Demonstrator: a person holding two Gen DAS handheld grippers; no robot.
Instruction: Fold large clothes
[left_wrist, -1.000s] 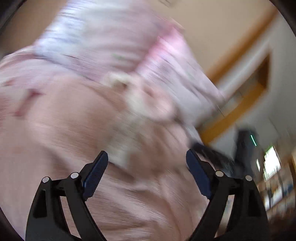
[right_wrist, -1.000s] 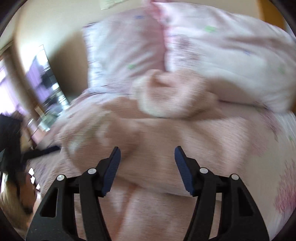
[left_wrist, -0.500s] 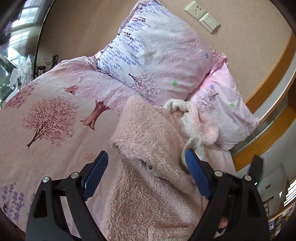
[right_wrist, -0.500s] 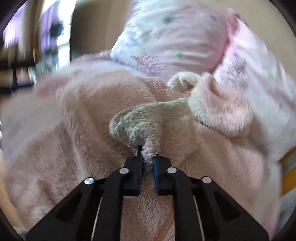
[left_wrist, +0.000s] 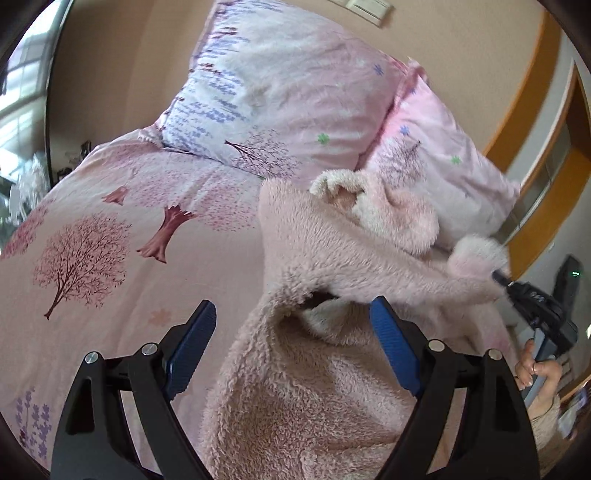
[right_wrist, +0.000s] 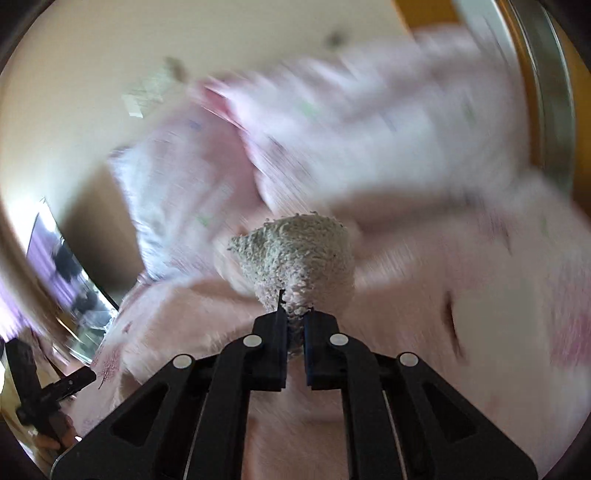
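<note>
Since the earlier frames we have closed our right gripper (right_wrist: 294, 314) on a tuft of the pink fleece garment (left_wrist: 314, 387), and the cloth now stretches from the garment's body toward the right edge of the left wrist view, where that gripper (left_wrist: 506, 278) pulls a sleeve end taut. Its fingers (right_wrist: 271, 343) are clenched on the fleece, with a cream-backed fold (right_wrist: 295, 254) bunched just above them at the centre of the right wrist view. That view is badly blurred, so beyond the pinched cloth we make out only pale pink bedding.

Our left gripper (left_wrist: 291, 332) hangs with its blue-padded fingers (left_wrist: 192, 343) spread wide and released, grasping nothing. One pad sits over the bedspread (left_wrist: 110, 229) at lower left, the other (left_wrist: 393, 350) over the fleece at lower centre; we cannot tell whether that pad touches the pile.

The garment lies on the bed, filling the lower middle and right of the left wrist view, its hood (left_wrist: 373, 206) resting against the pillows. Two pillows lean on the wall: a larger one (left_wrist: 280, 96) at top centre and a smaller pink one (left_wrist: 443, 166) to its right. A hand (left_wrist: 539, 373) grips the right tool's handle at the lower right edge.
</note>
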